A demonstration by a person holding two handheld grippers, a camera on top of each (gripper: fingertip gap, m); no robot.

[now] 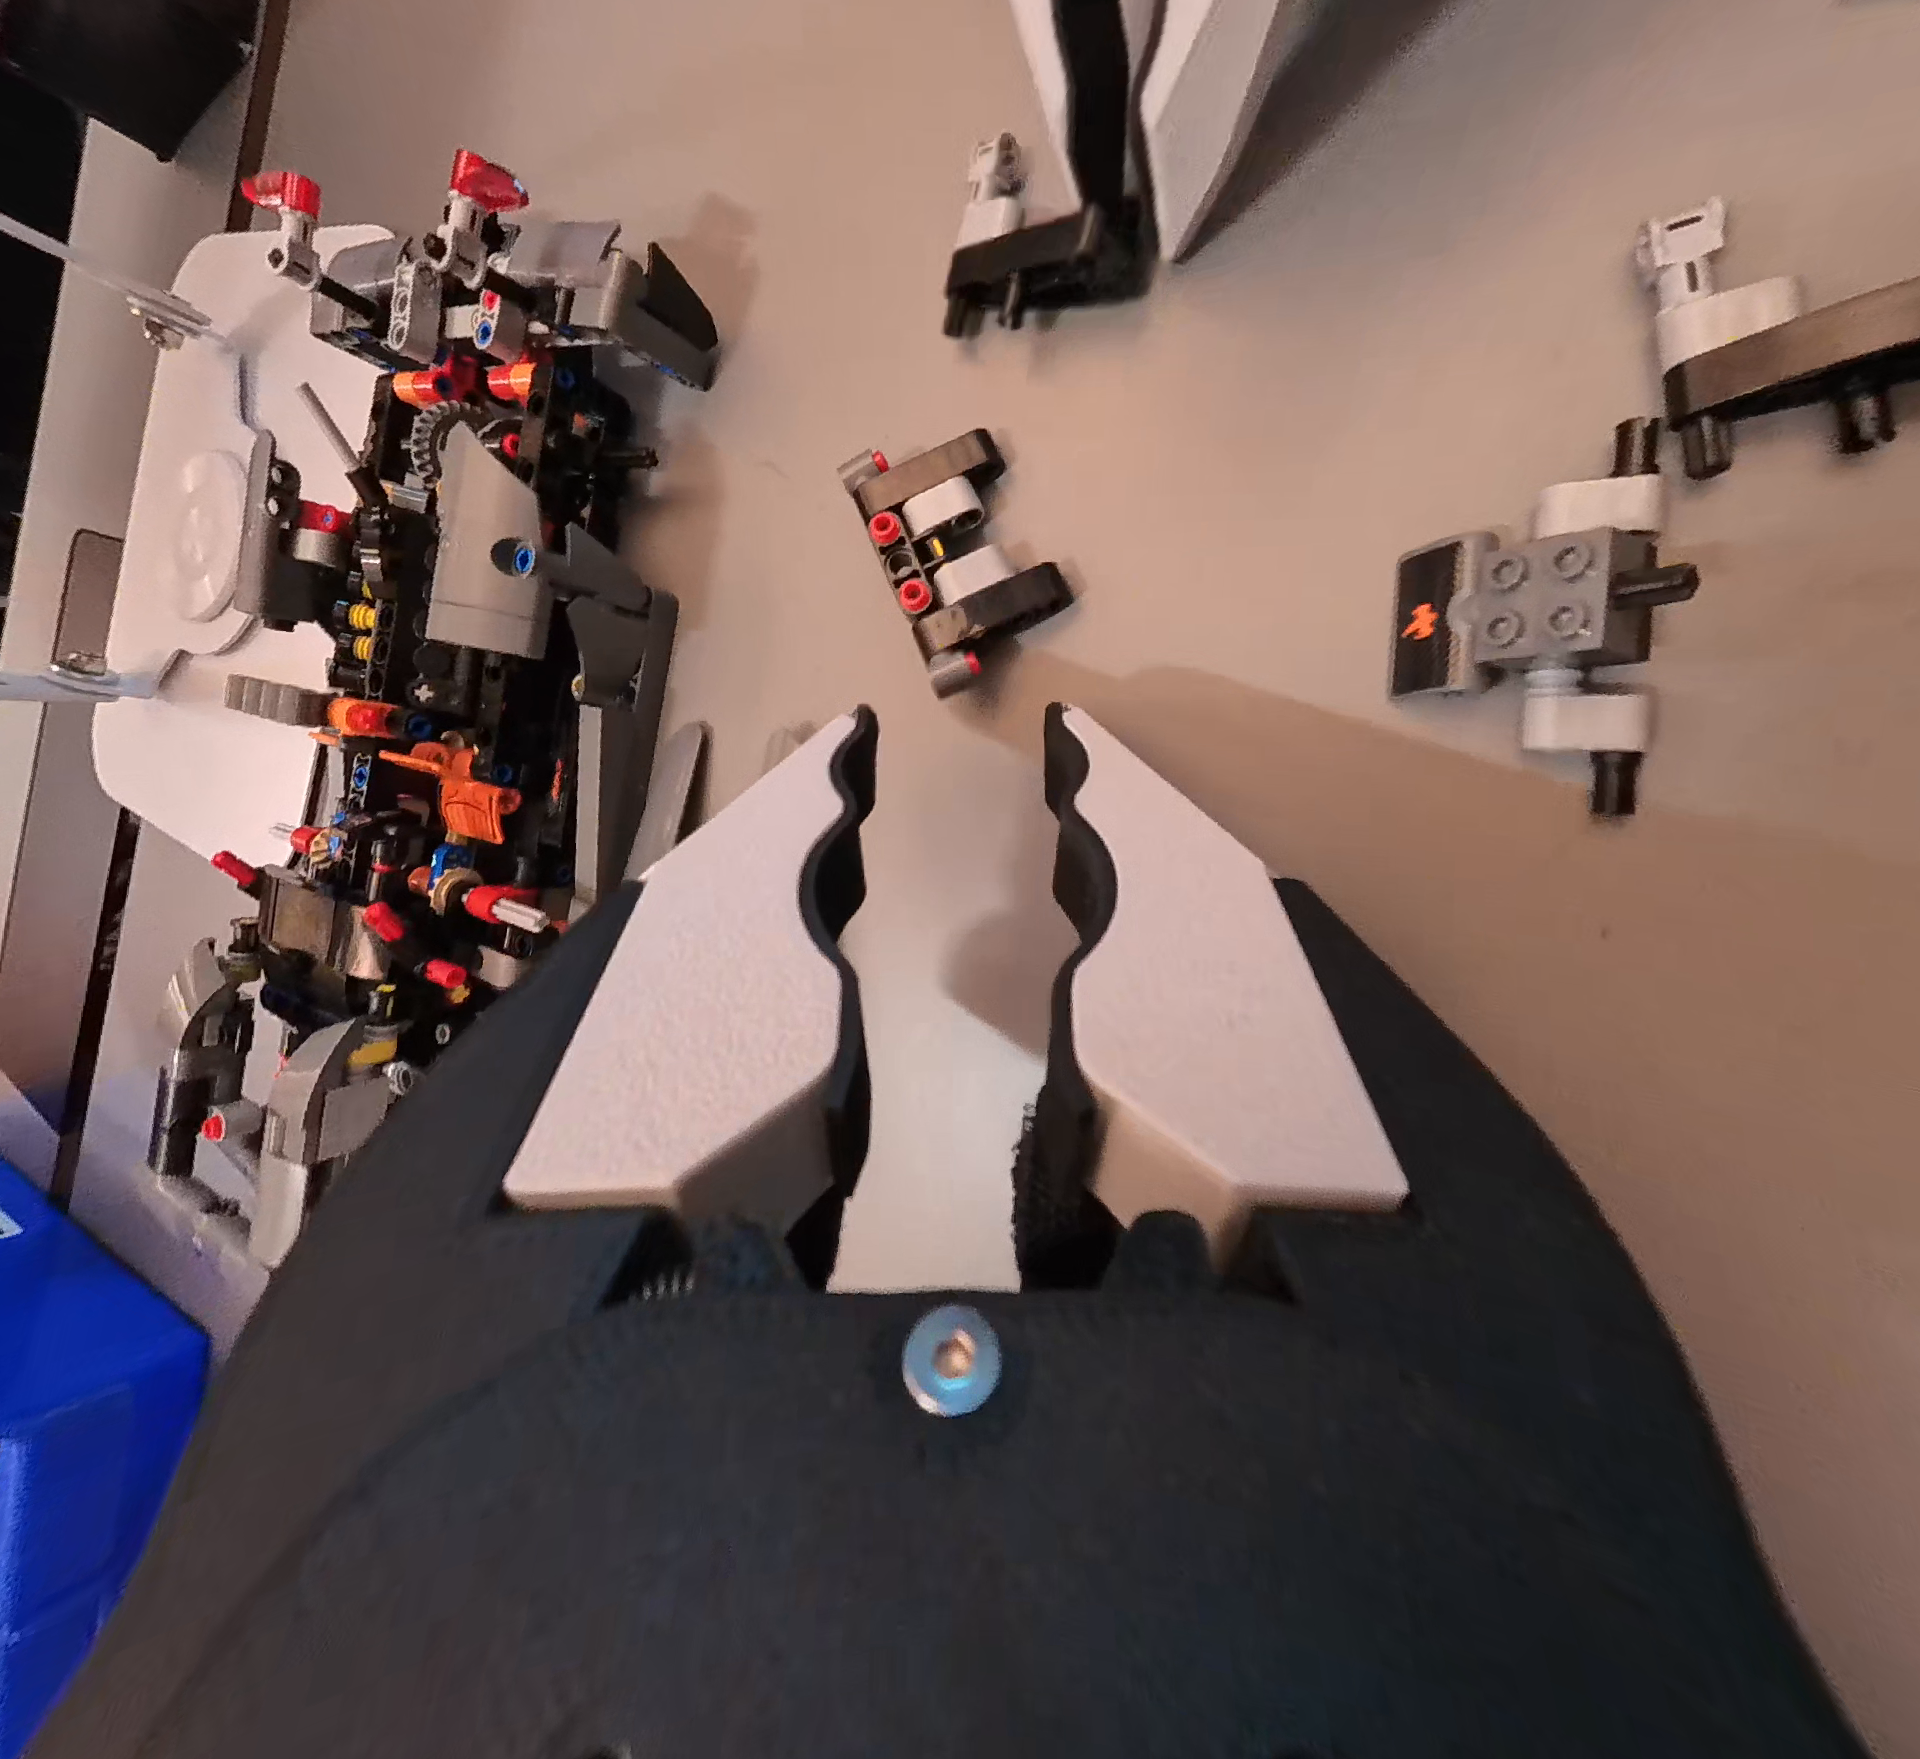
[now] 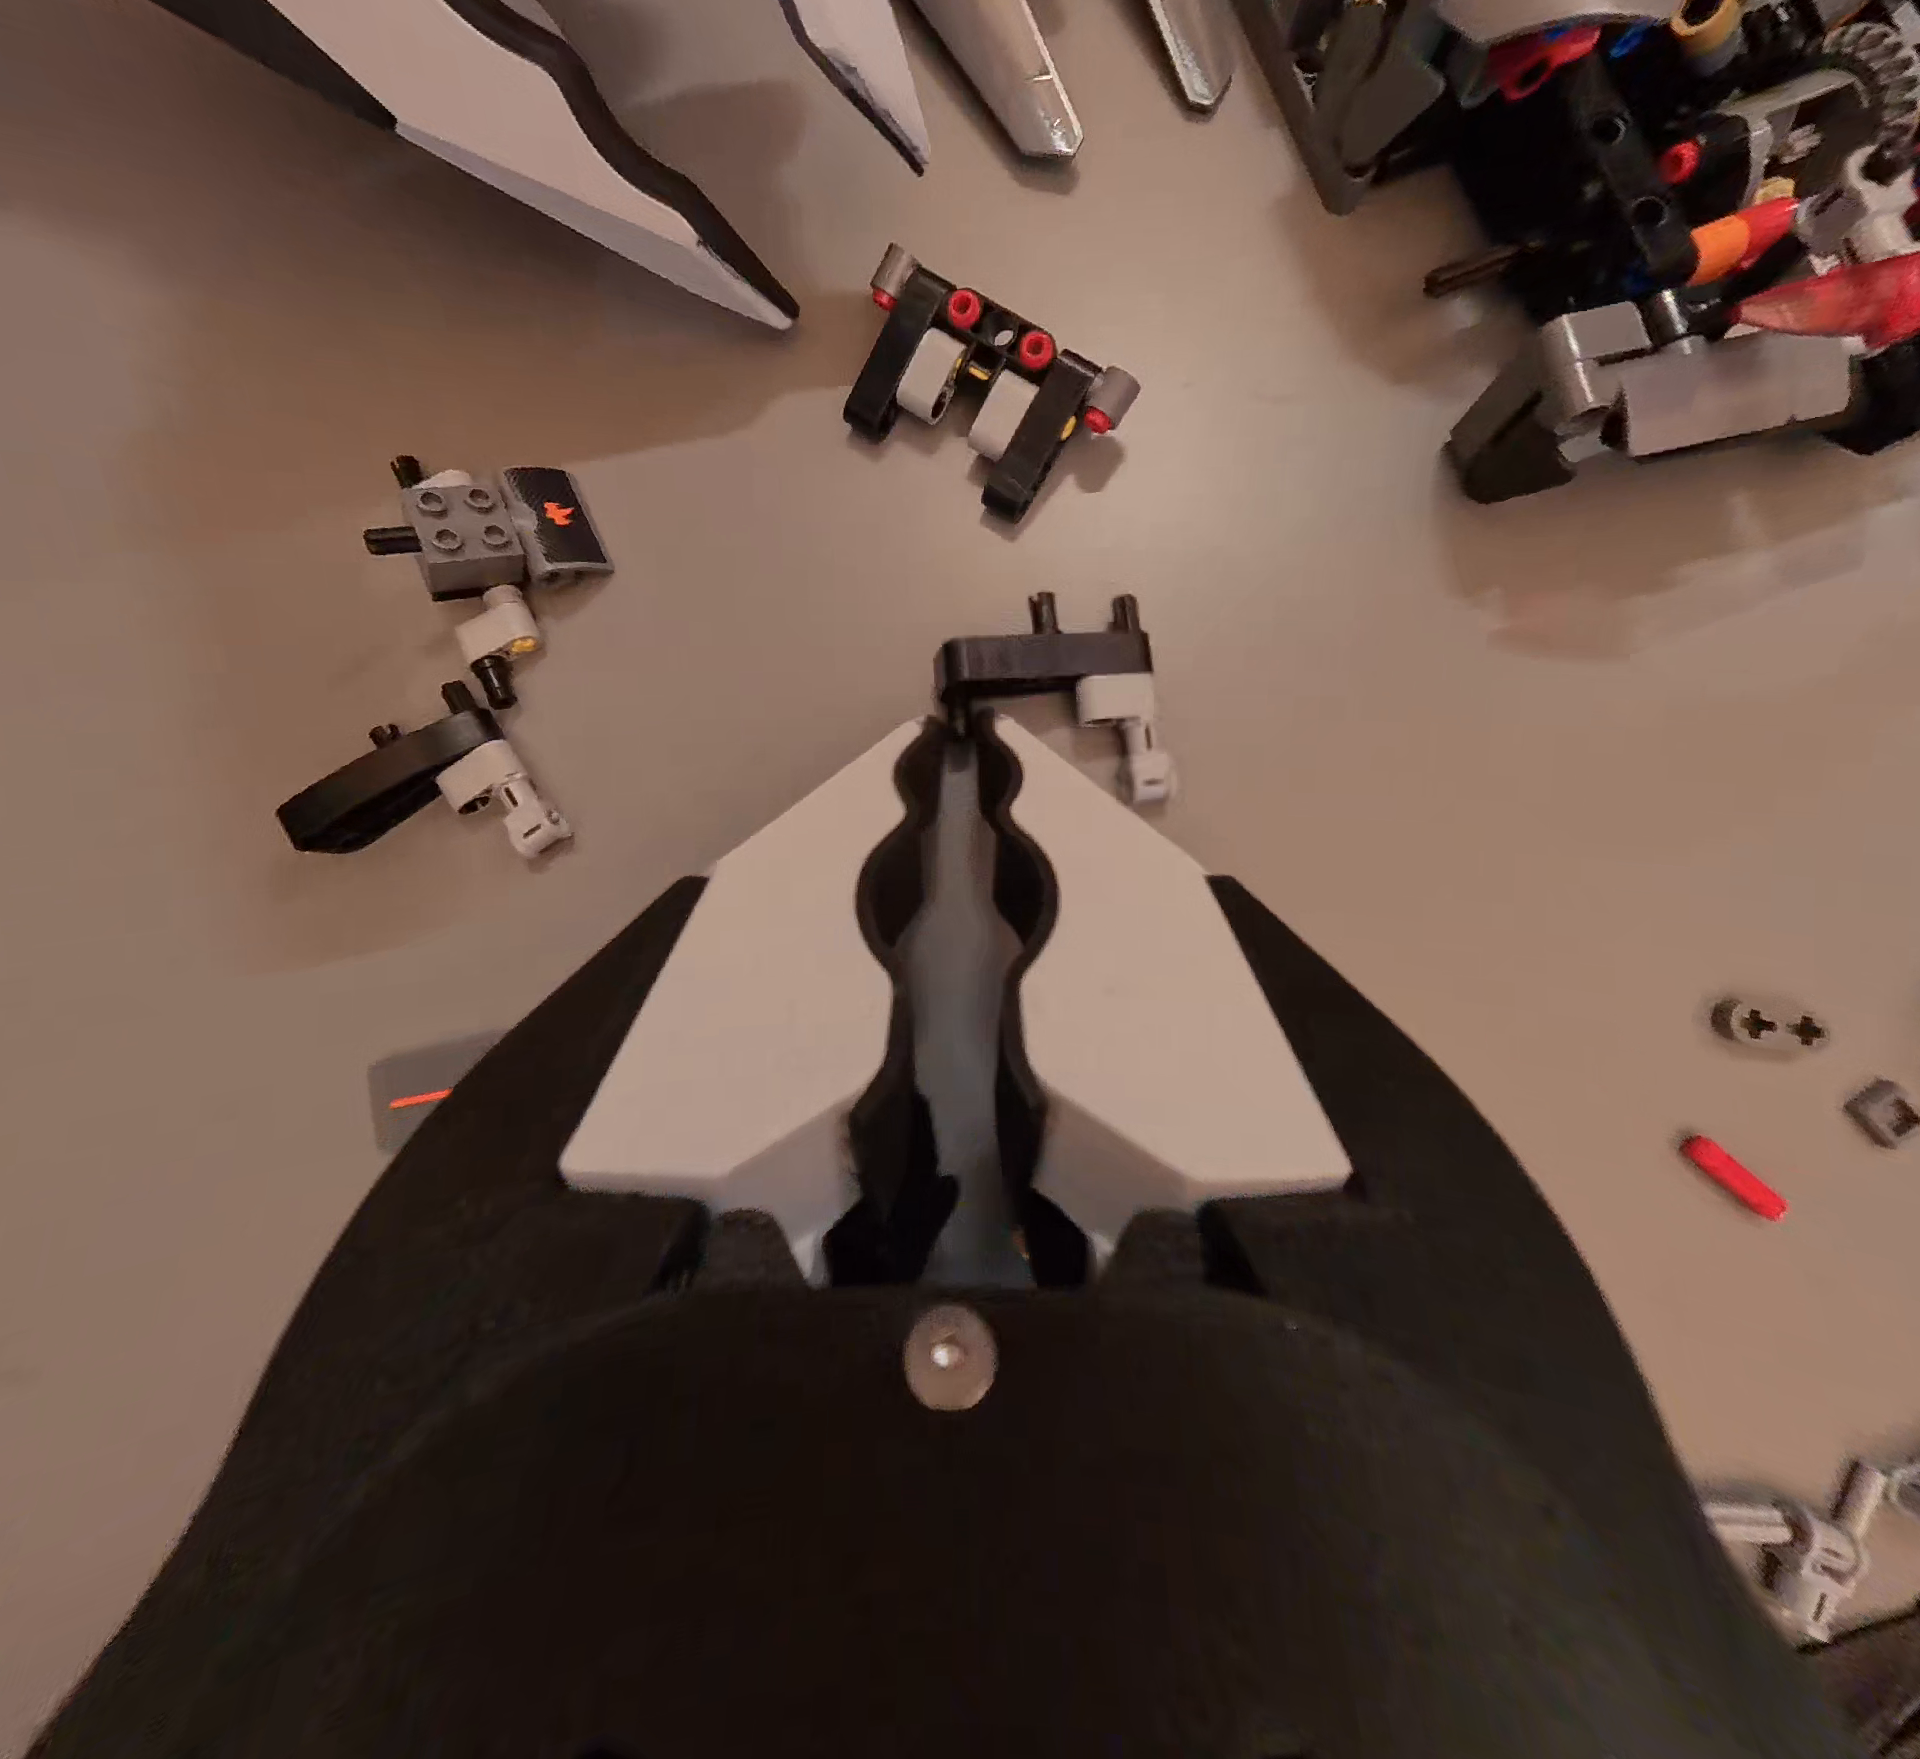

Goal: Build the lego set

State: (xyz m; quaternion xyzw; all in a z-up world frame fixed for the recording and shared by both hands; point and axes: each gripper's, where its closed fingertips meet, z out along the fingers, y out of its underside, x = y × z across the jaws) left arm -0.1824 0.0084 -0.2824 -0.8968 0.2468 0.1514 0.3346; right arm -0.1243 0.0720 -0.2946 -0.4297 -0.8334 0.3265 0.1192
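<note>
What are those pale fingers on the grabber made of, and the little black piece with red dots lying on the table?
The left gripper has fingers that look like matte, faintly grainy hard plastic, possibly printed, lined with wavy black pads, perhaps rubber. The small black frame with red pins looks like smooth, slightly glossy moulded plastic. The table seems a dull grey laminate.

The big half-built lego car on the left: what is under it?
A flat white plastic plate with rounded corners lies under the multicoloured half-built lego car, jutting out on its far side above the grey tabletop. The car covers the plate's middle, so anything there is hidden.
</note>
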